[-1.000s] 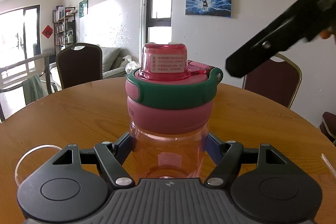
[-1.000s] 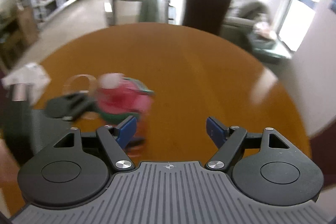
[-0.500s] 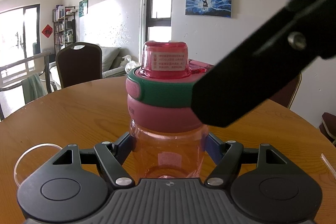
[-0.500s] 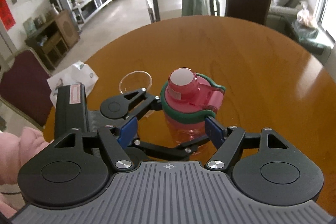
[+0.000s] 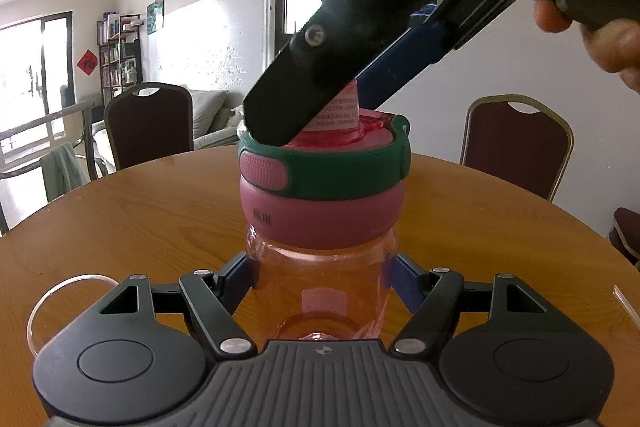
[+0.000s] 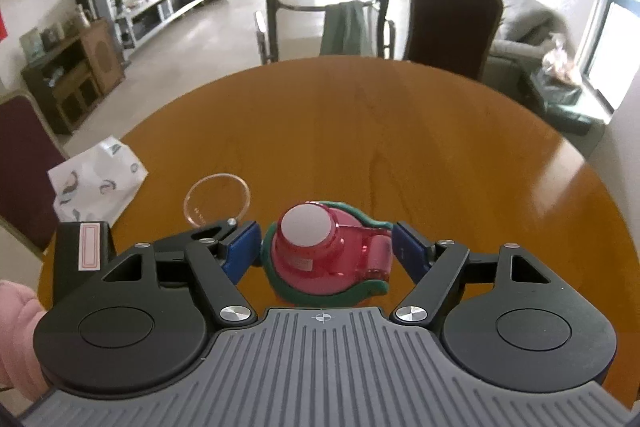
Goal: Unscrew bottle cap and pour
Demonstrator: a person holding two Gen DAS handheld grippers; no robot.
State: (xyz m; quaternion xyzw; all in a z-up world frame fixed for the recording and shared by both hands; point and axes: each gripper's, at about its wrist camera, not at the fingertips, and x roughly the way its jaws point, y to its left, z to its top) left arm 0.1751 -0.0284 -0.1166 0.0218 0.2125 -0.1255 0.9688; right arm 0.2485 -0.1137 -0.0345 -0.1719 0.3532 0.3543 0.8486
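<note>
Left wrist view: round wooden worktop (image 5: 120, 219), pink bottle (image 5: 320, 283) upright on it, left tongs (image 5: 322, 277) clamped on its clear body, blue pads touching both sides. Right wrist view: right tongs (image 6: 325, 249) straddle the cap (image 6: 326, 251) from above, spread a bit wider than it, small gaps each side, gripping nothing. Clear glass (image 6: 217, 198) stands on the worktop just beside the bottle.
</note>
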